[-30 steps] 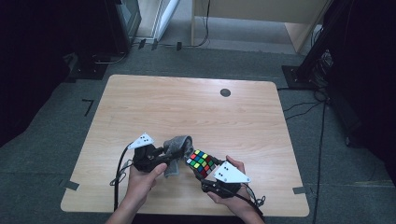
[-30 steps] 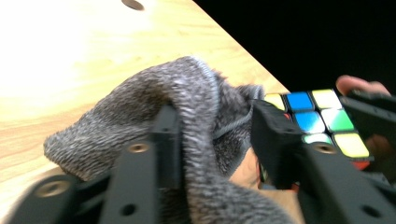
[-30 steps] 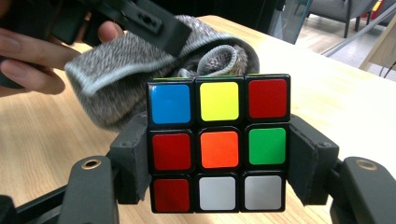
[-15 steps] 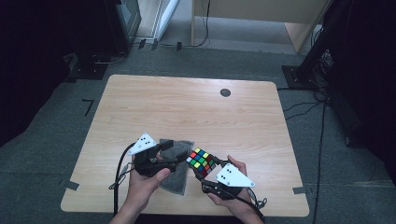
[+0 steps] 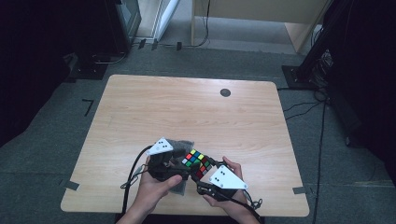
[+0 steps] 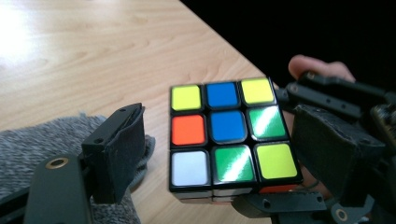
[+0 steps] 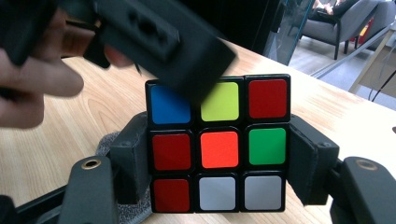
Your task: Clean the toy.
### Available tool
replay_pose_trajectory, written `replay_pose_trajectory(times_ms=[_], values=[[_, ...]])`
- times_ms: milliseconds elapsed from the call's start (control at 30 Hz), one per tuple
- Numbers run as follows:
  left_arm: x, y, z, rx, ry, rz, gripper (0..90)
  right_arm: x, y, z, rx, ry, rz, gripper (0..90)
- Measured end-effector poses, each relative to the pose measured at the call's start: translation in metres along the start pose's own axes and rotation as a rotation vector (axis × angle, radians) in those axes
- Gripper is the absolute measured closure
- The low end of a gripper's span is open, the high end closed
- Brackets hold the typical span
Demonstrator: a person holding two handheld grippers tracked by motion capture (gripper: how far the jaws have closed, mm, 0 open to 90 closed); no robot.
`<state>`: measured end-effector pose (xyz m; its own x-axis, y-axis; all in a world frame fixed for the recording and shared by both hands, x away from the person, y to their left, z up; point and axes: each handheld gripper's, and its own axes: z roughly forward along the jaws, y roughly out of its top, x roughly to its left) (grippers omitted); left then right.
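cube (image 7: 218, 149): top row partly covered by a blurred black finger of the other gripper in the right gripper view; underside unseen.
grey cloth (image 6: 37, 149): cut off at frame edge, partly behind a black finger.
forearms: cropped by the high view's bottom edge.
bench (image 5: 187, 112) dark round spot: too small to identify.

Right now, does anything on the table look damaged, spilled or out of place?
Nothing stands out. The cube sits squarely between the right gripper jaws with its layers aligned, the grey cloth lies on the table, and nothing is spilled.
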<state>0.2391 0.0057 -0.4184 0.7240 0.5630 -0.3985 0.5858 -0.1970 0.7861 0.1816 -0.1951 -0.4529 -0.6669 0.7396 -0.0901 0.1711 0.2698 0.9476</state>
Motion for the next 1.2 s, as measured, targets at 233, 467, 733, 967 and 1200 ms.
replay_pose_trajectory(times_ms=[233, 467, 733, 967, 1200], values=[[-0.001, -0.003, 0.008, 0.039, 0.005, -0.005, 23.9, 0.003, 0.000, 0.000, -0.009, -0.010, -0.014, 34.5], [0.005, -0.004, 0.009, 0.057, -0.041, -0.032, 33.6, 0.005, -0.002, 0.002, -0.001, -0.034, -0.046, 34.5], [0.014, -0.006, 0.006, 0.036, -0.058, -0.068, 34.3, 0.006, -0.004, 0.008, 0.020, -0.029, -0.060, 31.3], [0.020, -0.003, -0.002, 0.006, -0.112, -0.096, 34.4, 0.003, -0.010, 0.009, 0.046, -0.017, -0.064, 32.1], [0.022, -0.002, -0.002, 0.009, -0.130, -0.101, 34.1, 0.006, -0.009, 0.007, 0.031, -0.039, -0.122, 34.7]])
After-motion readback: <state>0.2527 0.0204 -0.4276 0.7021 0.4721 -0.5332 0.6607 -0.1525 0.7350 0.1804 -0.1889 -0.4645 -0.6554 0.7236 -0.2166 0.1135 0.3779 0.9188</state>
